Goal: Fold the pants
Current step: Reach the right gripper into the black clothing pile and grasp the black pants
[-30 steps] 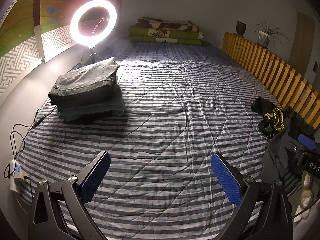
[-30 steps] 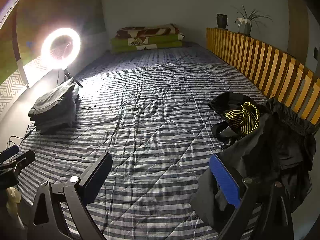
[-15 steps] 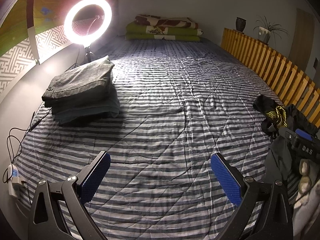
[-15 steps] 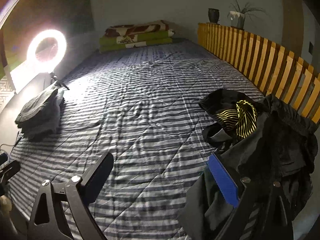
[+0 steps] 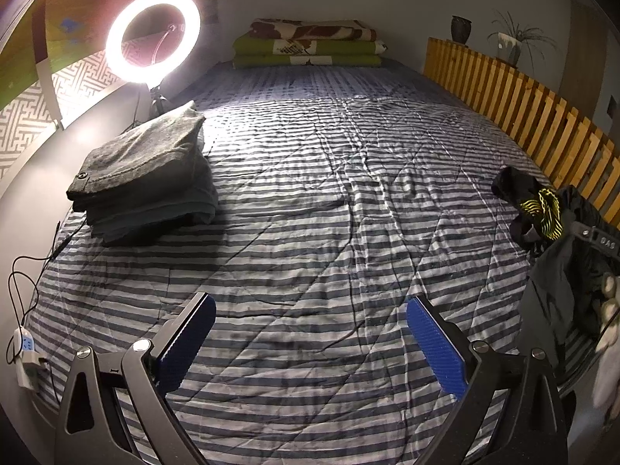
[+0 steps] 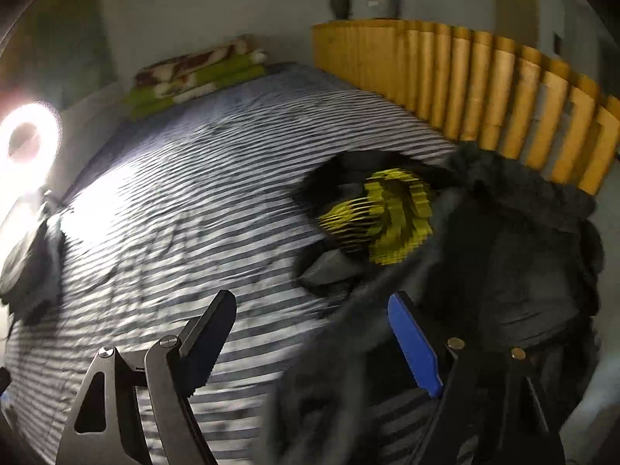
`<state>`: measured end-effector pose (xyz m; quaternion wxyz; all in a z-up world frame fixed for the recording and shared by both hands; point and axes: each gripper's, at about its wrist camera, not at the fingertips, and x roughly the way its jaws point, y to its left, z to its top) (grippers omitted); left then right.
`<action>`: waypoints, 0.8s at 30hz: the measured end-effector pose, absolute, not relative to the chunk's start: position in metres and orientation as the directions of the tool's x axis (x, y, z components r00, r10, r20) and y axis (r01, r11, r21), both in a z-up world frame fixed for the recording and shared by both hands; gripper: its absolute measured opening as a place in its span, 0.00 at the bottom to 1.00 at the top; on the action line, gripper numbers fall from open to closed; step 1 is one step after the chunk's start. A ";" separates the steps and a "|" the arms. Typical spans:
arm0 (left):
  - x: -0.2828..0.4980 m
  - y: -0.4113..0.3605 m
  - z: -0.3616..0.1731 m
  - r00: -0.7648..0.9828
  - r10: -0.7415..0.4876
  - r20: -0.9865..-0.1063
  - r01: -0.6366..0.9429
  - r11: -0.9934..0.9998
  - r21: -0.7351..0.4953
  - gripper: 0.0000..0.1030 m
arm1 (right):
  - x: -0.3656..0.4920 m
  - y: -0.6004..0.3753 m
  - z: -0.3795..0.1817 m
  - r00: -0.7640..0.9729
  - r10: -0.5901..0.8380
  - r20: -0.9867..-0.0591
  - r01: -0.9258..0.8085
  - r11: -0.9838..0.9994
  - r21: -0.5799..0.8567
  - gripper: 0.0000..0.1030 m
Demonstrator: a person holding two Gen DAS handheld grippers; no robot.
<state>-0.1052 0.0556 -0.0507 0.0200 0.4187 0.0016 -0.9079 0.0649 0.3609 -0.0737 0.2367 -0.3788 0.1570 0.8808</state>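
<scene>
1. Right gripper: jaws apart and just been narrowing. Dark cloth of the black pants lies against the blue-padded finger; whether any sits between the pads, can't tell. Frame is motion-blurred.
2. Left gripper: jaws wide, nothing between them, only striped bedspread ahead.
3. Pants are heaped at the bed's right edge by the wooden slat rail, bunched with a black-and-yellow garment. Lower part cut off by the frame.
4. In the left view, the right gripper is only partly visible at the right edge, half buried in the pants.
5. Stack of folded clothes sits far left, near the ring light.
</scene>
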 end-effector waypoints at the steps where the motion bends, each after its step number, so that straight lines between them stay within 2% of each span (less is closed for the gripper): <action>1: -0.106 0.058 -0.052 -0.648 -0.034 -0.761 0.034 -0.999 0.015 0.98 | 0.070 0.371 -0.073 -0.591 0.320 -0.741 -0.556 -0.827 0.087 0.75; 8: -0.112 0.080 -0.059 -0.633 -0.026 -0.774 0.000 -0.999 0.034 0.98 | 0.118 0.471 -0.071 -0.499 0.460 -0.734 -0.721 -0.691 0.057 0.75; 11: -0.113 0.087 -0.060 -0.630 -0.024 -0.776 -0.009 -0.999 0.038 0.98 | 0.129 0.503 -0.072 -0.490 0.449 -0.747 -0.725 -0.686 0.063 0.75; 15: -0.115 0.093 -0.061 -0.625 -0.026 -0.780 -0.014 -0.999 0.044 0.98 | 0.134 0.534 -0.074 -0.422 0.497 -0.758 -0.762 -0.648 -0.001 0.76; 17: -0.116 0.094 -0.062 -0.624 -0.026 -0.781 -0.016 -0.999 0.046 0.98 | 0.133 0.548 -0.077 -0.415 0.479 -0.773 -0.762 -0.648 0.008 0.76; 20: -0.116 0.098 -0.061 -0.623 -0.026 -0.782 -0.022 -0.999 0.050 0.98 | 0.128 0.565 -0.090 -0.417 0.377 -0.827 -0.738 -0.671 0.066 0.76; 24: -0.116 0.101 -0.059 -0.625 -0.029 -0.780 -0.019 -0.998 0.053 0.98 | 0.121 0.579 -0.116 -0.303 0.391 -0.869 -0.768 -0.640 -0.020 0.76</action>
